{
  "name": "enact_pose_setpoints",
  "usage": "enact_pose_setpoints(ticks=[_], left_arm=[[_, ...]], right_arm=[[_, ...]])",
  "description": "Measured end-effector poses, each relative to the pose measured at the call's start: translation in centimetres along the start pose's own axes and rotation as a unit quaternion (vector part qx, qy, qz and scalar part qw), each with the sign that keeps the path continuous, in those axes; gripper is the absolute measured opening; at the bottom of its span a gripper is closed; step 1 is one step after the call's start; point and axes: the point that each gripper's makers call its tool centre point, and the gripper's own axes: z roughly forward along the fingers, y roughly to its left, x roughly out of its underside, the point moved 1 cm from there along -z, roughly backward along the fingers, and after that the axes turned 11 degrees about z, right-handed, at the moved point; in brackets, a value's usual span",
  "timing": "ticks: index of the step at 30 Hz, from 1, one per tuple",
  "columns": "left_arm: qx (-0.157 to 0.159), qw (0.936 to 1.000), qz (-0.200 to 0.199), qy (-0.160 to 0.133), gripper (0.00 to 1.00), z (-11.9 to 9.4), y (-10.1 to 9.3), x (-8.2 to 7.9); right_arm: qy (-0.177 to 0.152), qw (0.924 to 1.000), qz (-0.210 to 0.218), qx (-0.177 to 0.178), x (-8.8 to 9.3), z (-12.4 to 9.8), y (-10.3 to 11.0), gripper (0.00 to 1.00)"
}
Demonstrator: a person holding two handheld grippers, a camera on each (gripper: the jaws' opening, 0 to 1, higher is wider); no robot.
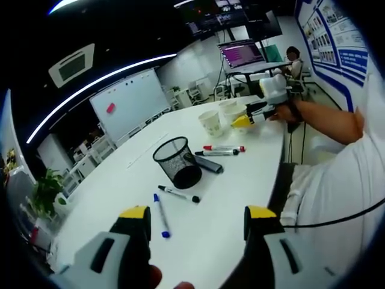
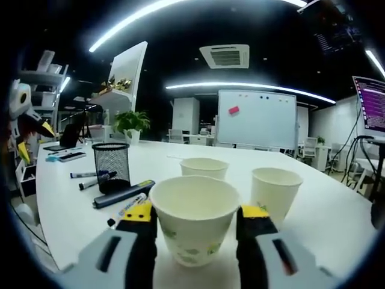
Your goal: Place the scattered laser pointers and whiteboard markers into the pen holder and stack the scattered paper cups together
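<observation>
The white surface (image 1: 228, 223) carries all the things, and the black mesh pen holder (image 1: 177, 161) stands near its middle and serves as the landmark here. Beyond the pen holder, three paper cups (image 1: 210, 122) stand close together but not yet stacked. In the right gripper view, the right hand-held gripper (image 2: 195, 224) has its jaws on both sides of the nearest paper cup (image 2: 194, 224); whether they already press it I cannot tell. The left hand-held gripper (image 1: 197, 218) is open and empty, on the near side of the pen holder. A dark laser pointer (image 1: 206, 162) lies just beside the pen holder, two markers (image 1: 221, 150) lie a little beyond it, and a blue marker (image 1: 160, 214) and a black marker (image 1: 178, 194) lie before it. I judge the cup stacking is in hand; next the cup should be gripped, lifted and lowered into a neighbouring cup.
</observation>
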Motion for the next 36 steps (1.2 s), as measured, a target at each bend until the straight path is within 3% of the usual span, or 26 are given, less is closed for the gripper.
enact_pose_setpoints(ticks=[36], left_arm=[[-0.003, 1.0, -0.002, 0.007, 0.63, -0.23, 0.51, 0.72]], right_arm=[[0.006, 1.0, 0.003, -0.004, 0.23, 0.17, 0.2, 0.47]])
